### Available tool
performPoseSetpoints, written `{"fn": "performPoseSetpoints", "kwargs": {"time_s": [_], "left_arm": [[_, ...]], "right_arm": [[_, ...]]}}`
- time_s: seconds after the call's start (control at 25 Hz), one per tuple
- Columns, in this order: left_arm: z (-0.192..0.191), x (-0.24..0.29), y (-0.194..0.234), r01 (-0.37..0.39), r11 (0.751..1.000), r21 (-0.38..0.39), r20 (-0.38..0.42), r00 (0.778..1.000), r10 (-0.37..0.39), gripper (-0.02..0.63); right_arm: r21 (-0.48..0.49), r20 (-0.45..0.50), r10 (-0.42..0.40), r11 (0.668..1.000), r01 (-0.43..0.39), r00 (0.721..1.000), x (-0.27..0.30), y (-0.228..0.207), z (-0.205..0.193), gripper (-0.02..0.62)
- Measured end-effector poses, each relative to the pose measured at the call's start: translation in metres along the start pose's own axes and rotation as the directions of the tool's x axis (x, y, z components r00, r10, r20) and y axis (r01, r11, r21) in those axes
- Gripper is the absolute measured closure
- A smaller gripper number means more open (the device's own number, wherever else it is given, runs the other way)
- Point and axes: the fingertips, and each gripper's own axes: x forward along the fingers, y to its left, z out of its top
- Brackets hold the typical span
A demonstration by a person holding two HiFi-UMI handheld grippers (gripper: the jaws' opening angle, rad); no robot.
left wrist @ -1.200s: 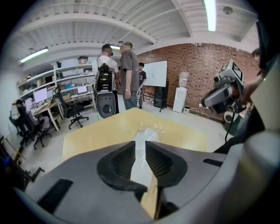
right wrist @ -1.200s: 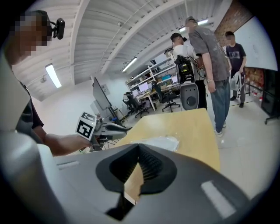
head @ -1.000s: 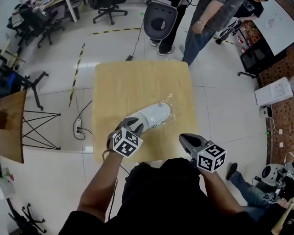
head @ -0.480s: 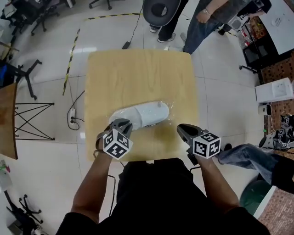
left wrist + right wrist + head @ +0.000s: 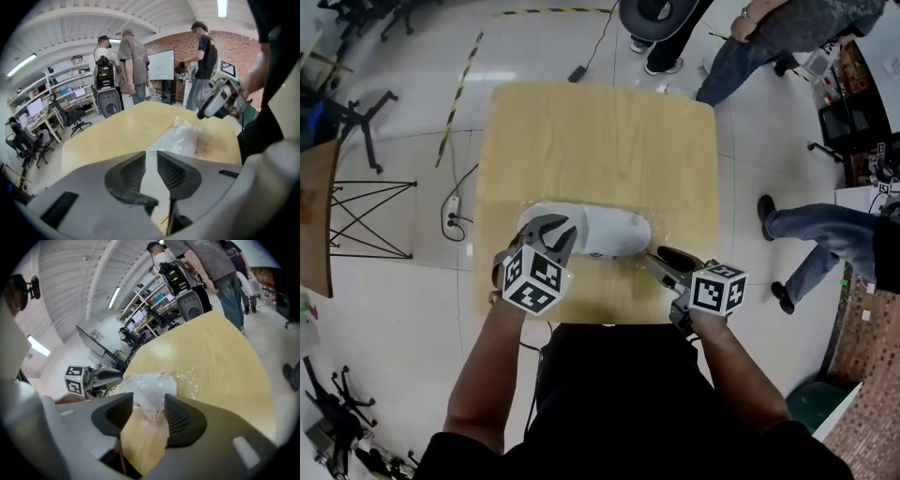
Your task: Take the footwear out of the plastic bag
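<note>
Two grippers work over the near half of the table [image 5: 600, 131]. We find the footwear [image 5: 614, 230], a white shoe, lying lengthwise across the table a little inside its near edge. The shoe is wholly enclosed in the clear plastic bag [image 5: 190, 380].

1. Left gripper [image 5: 551, 228]: it reaches in from the table's near left corner. Its jaws have drawn closer and are clenched on the plastic bag at the end of the shoe nearer the table's left edge. White bag material fills the narrow gap between the pads.
2. Right gripper [image 5: 656, 256]: it reaches in from the table's near right corner and points at the opposite end of the bag. Its jaws have just been opening and are released. Crumpled loose plastic from the bag's end lies between the jaw tips, and the pads do not press on it. Bare table surface shows through the rest of the gap.

We see both the shoe and the bag resting on the table. Several people [image 5: 769, 33] stand on the floor beyond the table's far right corner, and one person [image 5: 825, 239] is on the floor past its right edge.
</note>
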Motion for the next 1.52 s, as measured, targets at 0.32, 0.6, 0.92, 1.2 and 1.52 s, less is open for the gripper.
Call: {"fn": "performPoseSetpoints", "kwargs": {"time_s": [0.32, 0.6, 0.92, 1.2, 1.52], "left_arm": [[-0.027, 0.041, -0.029, 0.142, 0.988, -0.055, -0.114, 0.982, -0.148, 0.479], [-0.024, 0.041, -0.027, 0.128, 0.989, -0.069, -0.122, 0.983, -0.135, 0.486], [-0.021, 0.036, -0.020, 0.144, 0.976, -0.164, -0.086, 0.983, -0.159, 0.494], [-0.018, 0.030, -0.012, 0.156, 0.961, -0.228, -0.023, 0.986, -0.165, 0.535], [-0.015, 0.024, -0.015, 0.131, 0.970, -0.206, 0.007, 0.991, -0.132, 0.545]], "right_arm": [[0.143, -0.087, -0.060, 0.987, 0.072, 0.994, 0.023, -0.023, -0.036, 0.389], [0.076, -0.055, 0.028, 0.997, -0.024, 0.998, 0.014, -0.011, -0.034, 0.593], [-0.016, 0.028, 0.242, 0.970, -0.242, 0.970, 0.002, 0.020, -0.015, 0.594], [-0.083, 0.027, 0.269, 0.960, -0.266, 0.963, -0.001, 0.022, -0.014, 0.587], [0.178, 0.117, -0.070, 0.983, 0.049, 0.991, -0.041, -0.084, -0.007, 0.505]]}}
